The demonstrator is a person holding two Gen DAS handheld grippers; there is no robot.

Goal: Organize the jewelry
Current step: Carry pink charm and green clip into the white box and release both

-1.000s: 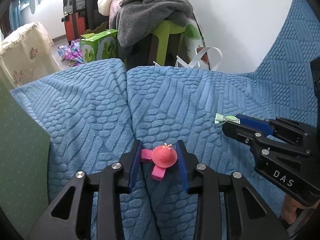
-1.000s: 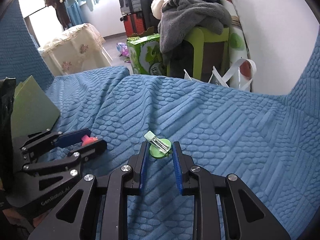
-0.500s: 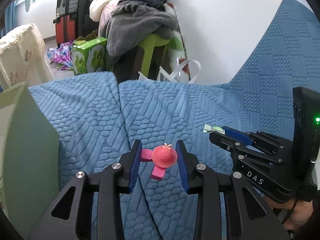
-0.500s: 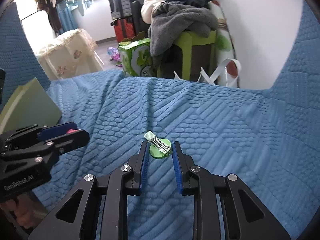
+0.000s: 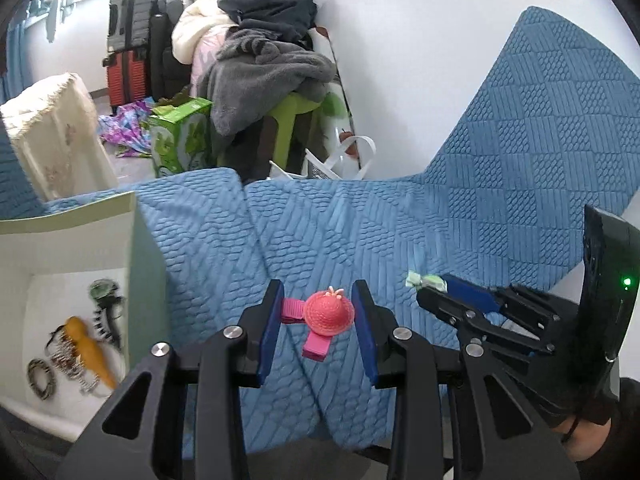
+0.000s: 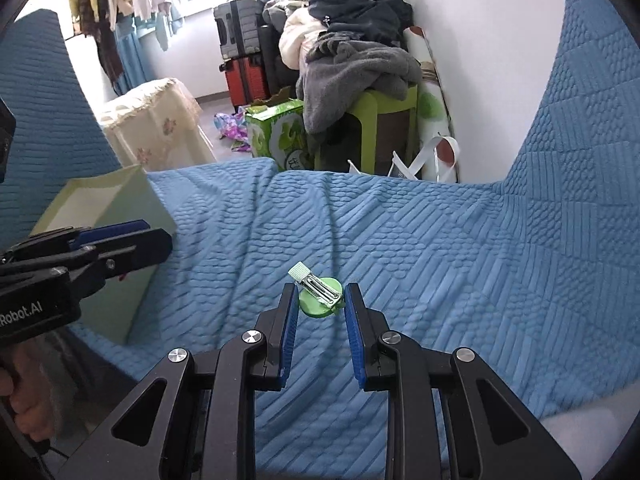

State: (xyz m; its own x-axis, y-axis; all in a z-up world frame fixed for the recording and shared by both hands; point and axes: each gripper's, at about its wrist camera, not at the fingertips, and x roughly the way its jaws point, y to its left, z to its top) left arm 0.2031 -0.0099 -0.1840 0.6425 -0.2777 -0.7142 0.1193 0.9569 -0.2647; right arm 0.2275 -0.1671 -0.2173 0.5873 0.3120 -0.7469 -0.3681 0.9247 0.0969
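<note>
My left gripper is shut on a pink hair clip with a red hat-shaped top, held above the blue sofa cover. My right gripper is shut on a green round hair clip with a pale ribbed end, also lifted. The right gripper also shows in the left wrist view at the right, with the green clip at its tip. The left gripper shows in the right wrist view at the left. A pale green open box at the lower left holds several pieces of jewelry.
The blue textured sofa cover spreads under both grippers, with its backrest rising at the right. The box also shows in the right wrist view. Beyond the sofa edge stand a green carton, a stool piled with clothes and suitcases.
Both grippers have risen and pulled back with their clips. The open box and the jewelry inside it have come into the left wrist view at the lower left.
</note>
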